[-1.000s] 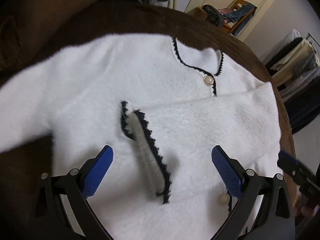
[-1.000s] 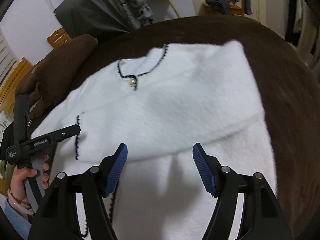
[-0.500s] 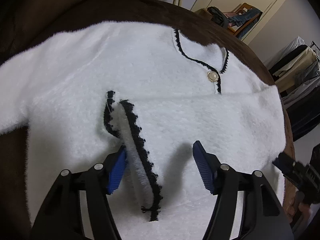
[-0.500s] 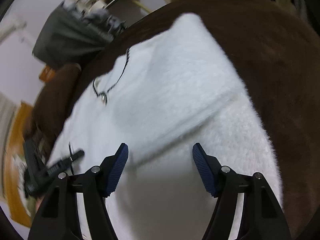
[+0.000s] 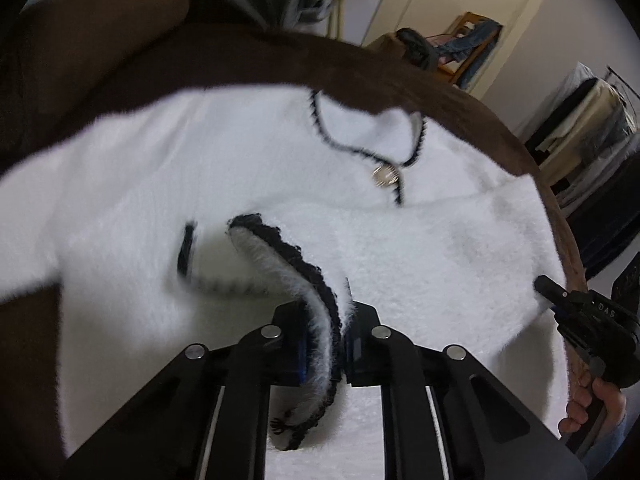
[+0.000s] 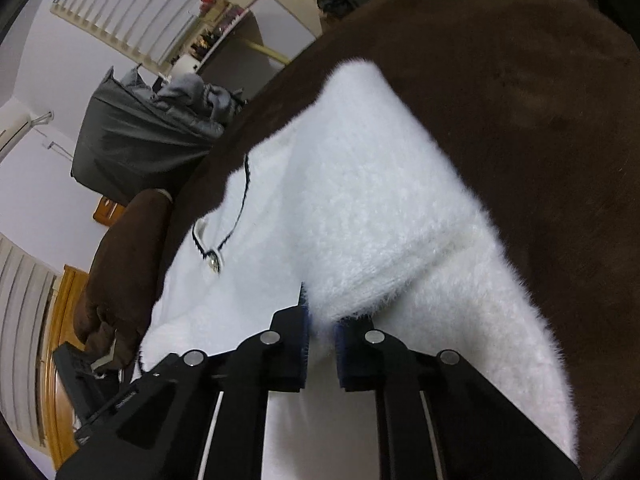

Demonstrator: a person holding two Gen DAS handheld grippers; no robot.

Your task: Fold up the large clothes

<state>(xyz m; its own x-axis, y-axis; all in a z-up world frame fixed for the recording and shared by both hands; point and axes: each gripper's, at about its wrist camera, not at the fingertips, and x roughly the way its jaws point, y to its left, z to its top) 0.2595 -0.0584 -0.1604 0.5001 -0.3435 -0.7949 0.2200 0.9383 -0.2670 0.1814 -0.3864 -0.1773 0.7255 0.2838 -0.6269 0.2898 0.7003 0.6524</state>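
**Inspector A:** We began with the surface. It was a dark brown, plush-covered top (image 5: 460, 92), its far edge curving across the left wrist view. Beyond it we noted pale walls, a grey heap of clothing (image 6: 160, 132) in a dark bag, a wooden chair draped with garments (image 5: 468, 48), and a rack of hanging clothes (image 5: 588, 120) at the right. Slatted blinds (image 6: 132, 12) showed in the right wrist view.

**Inspector B:** Agreed. We recorded the fluffy white cardigan with black scalloped trim (image 5: 168, 184) lying spread over that brown top, neckline toward the far edge, its round pearly button (image 5: 385, 175) just below the collar. One sleeve was folded across the body.

**Inspector A:** And the tools?

**Inspector B:** We found the left gripper (image 5: 325, 344) clamped on the cardigan's black-edged front placket (image 5: 288, 256), which stood lifted off the body and ran down between the blue pads. We found the right gripper (image 6: 320, 344) likewise pinched tight on white fleece, at the near edge of the folded sleeve (image 6: 380, 216).

**Inspector A:** We also noted the right gripper at the cardigan's right-hand edge in the left view, fingers of a hand (image 5: 592, 400) wrapped on its handle.
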